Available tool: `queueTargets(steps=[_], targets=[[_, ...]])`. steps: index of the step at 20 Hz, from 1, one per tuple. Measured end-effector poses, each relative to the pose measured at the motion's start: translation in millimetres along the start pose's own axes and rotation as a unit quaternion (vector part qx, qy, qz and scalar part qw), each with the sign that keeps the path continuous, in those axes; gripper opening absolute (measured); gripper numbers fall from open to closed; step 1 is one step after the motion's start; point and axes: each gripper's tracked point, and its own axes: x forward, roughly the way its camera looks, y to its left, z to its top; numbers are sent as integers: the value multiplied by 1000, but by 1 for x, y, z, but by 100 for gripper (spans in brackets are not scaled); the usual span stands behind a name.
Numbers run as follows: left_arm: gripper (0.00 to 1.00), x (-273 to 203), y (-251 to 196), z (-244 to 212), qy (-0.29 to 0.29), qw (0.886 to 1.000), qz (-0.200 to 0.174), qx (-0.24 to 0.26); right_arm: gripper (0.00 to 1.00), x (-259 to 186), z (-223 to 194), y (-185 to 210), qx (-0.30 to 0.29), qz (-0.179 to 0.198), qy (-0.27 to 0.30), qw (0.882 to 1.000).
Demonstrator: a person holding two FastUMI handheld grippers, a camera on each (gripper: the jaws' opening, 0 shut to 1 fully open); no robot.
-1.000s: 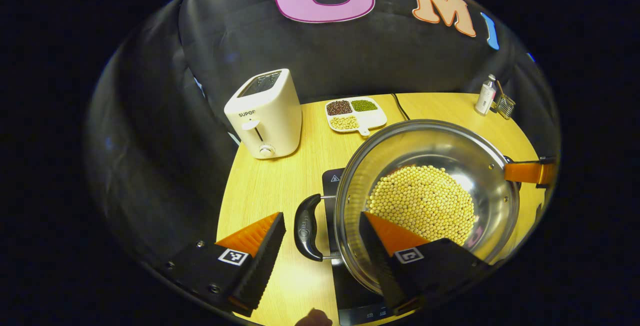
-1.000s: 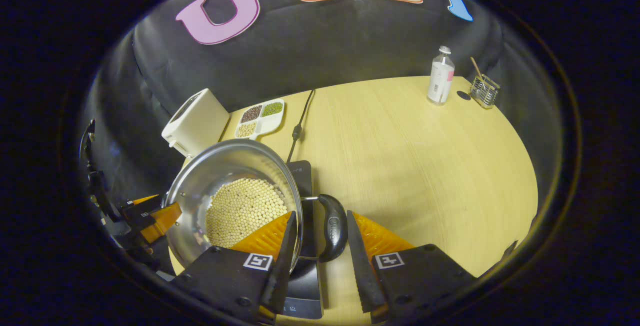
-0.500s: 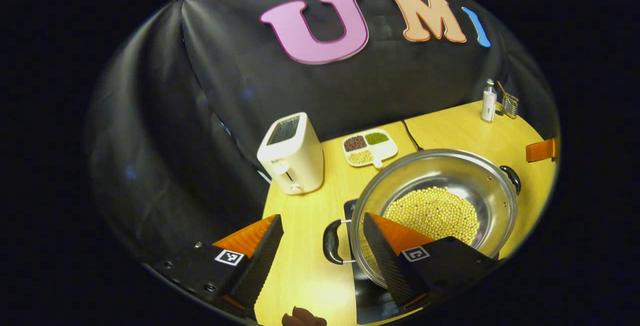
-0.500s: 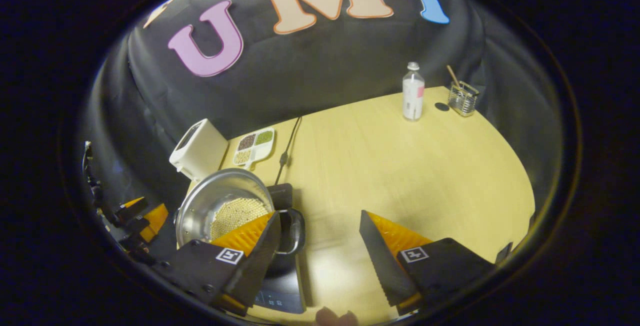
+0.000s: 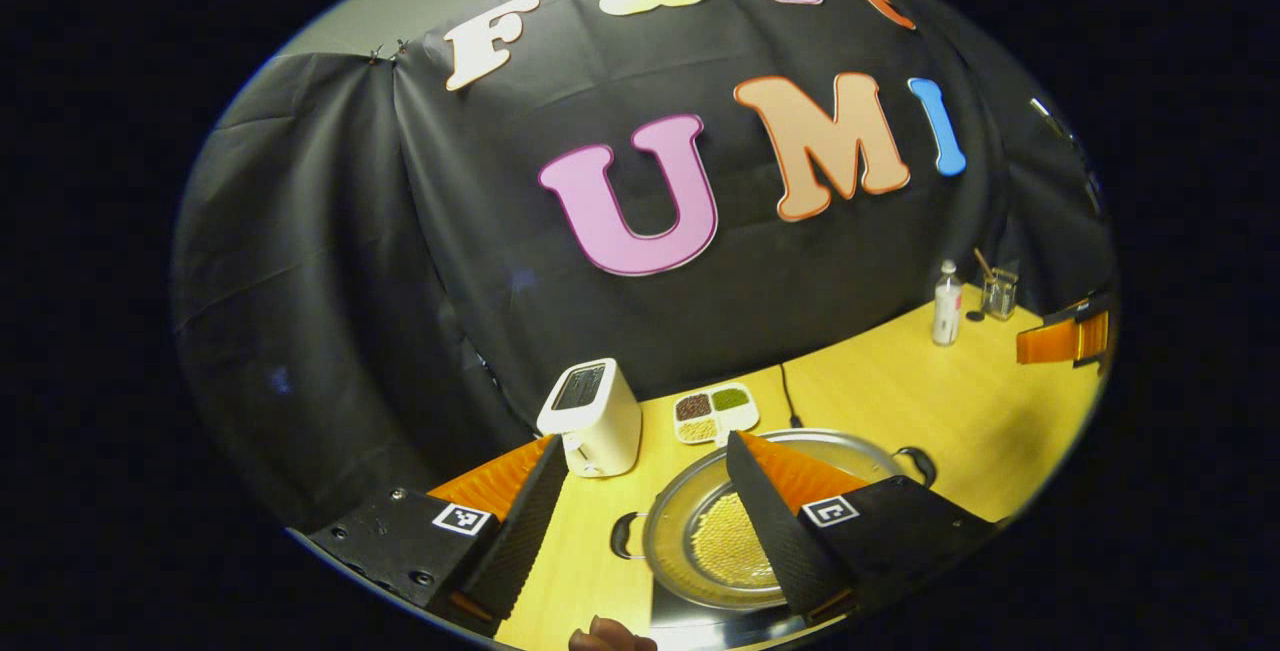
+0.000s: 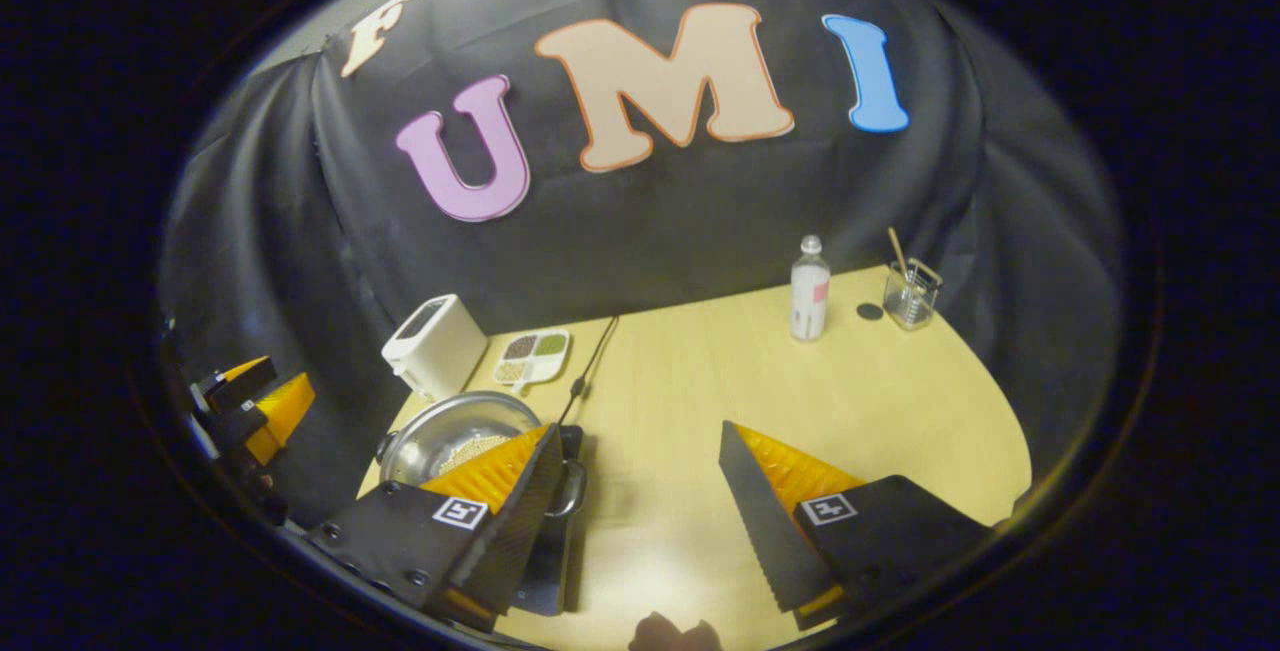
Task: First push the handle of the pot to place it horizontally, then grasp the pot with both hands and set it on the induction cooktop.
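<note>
Black cloth drapes the booth behind a pale wooden worktop (image 6: 760, 401). On the near left part of that worktop sits the pot (image 5: 700, 541), a wide, shallow steel vessel with a bright rim and a layer of small yellow beans (image 5: 728, 546) across its bottom. It rests on the dark induction cooktop (image 6: 548, 571), whose front edge shows beneath it. One dark loop handle (image 5: 625, 535) sticks out on the pot's left side and the other handle (image 5: 918, 464) on its right, so the two lie crosswise in the left gripper view.

Left gripper (image 5: 640, 511) hangs above and in front of the pot with its fingers spread wide and nothing between them; its right finger overlaps the pot's rim in the picture, but touches nothing that can be made out. Right gripper (image 6: 635, 506) is likewise spread wide and empty, raised over bare worktop to the right of the pot, its left finger crossing in front of the pot's right handle. Part of a hand (image 6: 672, 631) shows at the bottom edge.

Behind the pot stand a white toaster (image 5: 592, 416) and a divided dish (image 5: 714, 412) of dark, green and pale beans, with a black cord (image 6: 590, 366) running back to the wall. Well apart at the far right are a clear bottle (image 6: 810, 289) and a small glass holder (image 6: 911, 293) with a stick in it.
</note>
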Motion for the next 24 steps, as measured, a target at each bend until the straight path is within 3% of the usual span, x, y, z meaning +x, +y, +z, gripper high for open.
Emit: queueTargets(steps=[6, 8, 10, 12, 13, 21, 24], targets=[[100, -45, -49, 44, -35, 998, -9, -42, 93, -45, 39, -7, -12, 28, -69, 997], [97, -58, -55, 59, -54, 997, -12, -49, 94, -64, 57, -5, -16, 33, -102, 994], [97, -75, -57, 76, -76, 996, -15, -53, 96, -85, 71, -11, -31, 23, -134, 990], [100, -93, -59, 90, -100, 993, -22, -58, 93, -107, 80, -7, -39, 15, -161, 986], [97, -103, -58, 93, -110, 992, -25, -62, 93, -119, 85, -3, -41, 11, -176, 983], [100, -183, -45, 91, -159, 981, -36, -109, 96, -233, 87, 23, -89, -14, -264, 960], [97, -212, -26, 95, -177, 978, -24, -109, 93, -263, 81, 17, -118, -35, -256, 959]])
